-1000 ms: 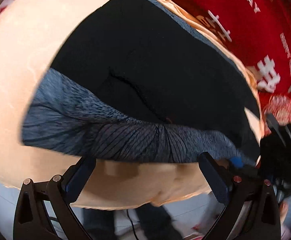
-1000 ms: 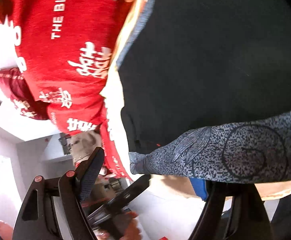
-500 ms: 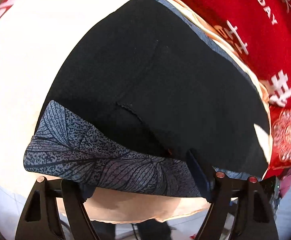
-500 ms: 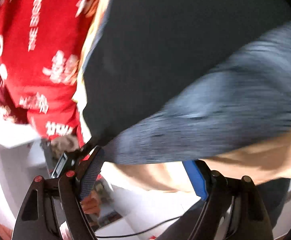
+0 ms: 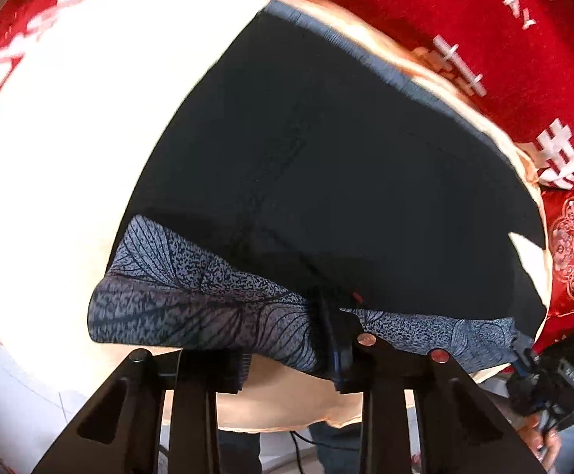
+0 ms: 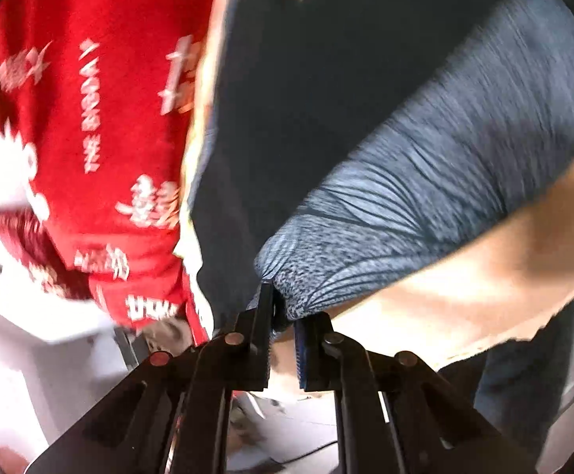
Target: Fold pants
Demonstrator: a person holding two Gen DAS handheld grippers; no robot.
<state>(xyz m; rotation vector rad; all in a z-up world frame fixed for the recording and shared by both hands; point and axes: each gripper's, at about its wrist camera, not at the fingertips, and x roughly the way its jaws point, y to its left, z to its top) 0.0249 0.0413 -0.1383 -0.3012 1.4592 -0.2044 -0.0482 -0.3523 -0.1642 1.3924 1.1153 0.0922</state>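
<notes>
Now both grippers clamped on the pants (image 5: 326, 166) – left fingers (image 5: 336, 339) (patterned waistband), right fingers (image 6: 265, 316) its corner

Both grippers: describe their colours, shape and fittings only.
The left gripper has black angular linkage arms with triangular cut-outs, round silver and red pivot pins, and a blue pad on one finger. The right gripper matches it: black frame, the same pins, one ribbed black pad and one blue pad.

Left claw (image 5: 287, 355), lower centre of frame: black angular finger frames, round silver and red screw heads, blue-edged ribbed pads. Right claw (image 6: 283, 339), lower centre: the same black frames, one blue pad. Person: dark trousers, lower edge of both views.
</notes>
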